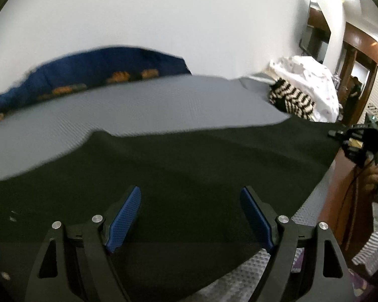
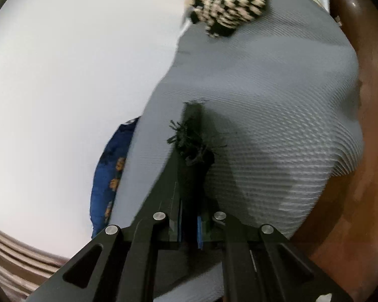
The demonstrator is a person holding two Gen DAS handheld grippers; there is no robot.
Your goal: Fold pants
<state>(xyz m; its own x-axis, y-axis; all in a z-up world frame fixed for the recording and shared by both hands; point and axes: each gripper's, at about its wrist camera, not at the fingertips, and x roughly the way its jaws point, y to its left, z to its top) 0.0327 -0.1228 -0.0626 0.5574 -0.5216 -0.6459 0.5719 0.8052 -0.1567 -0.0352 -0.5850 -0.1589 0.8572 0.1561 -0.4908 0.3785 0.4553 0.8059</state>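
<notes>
I am holding my left gripper (image 1: 190, 216) above the black pants (image 1: 179, 176), and its two blue pads (image 1: 124, 220) are standing wide apart with nothing between them. The pants are lying spread flat on the grey bed cover (image 1: 138, 103), along its near edge, and they are reaching all the way to the right side of the bed.

My right gripper (image 2: 189, 222) is pinching a corner of the pants (image 2: 192, 156). Its jaws are squeezed narrow on the dark cloth, and a frayed bit with loose threads is sticking out past the tips. In the left wrist view I am seeing that right gripper (image 1: 357, 141) at the far right end of the pants, with my hand (image 1: 375, 176) behind it.

A black and white striped cloth (image 1: 292, 98) is sitting at the far right corner of the bed, touching a white bundle (image 1: 312, 85) just behind it. A blue pillow with orange shapes (image 1: 108, 70) is lying along the far edge, against the white wall (image 1: 163, 12). A brown wooden floor (image 2: 360, 201) is showing beside the bed.
</notes>
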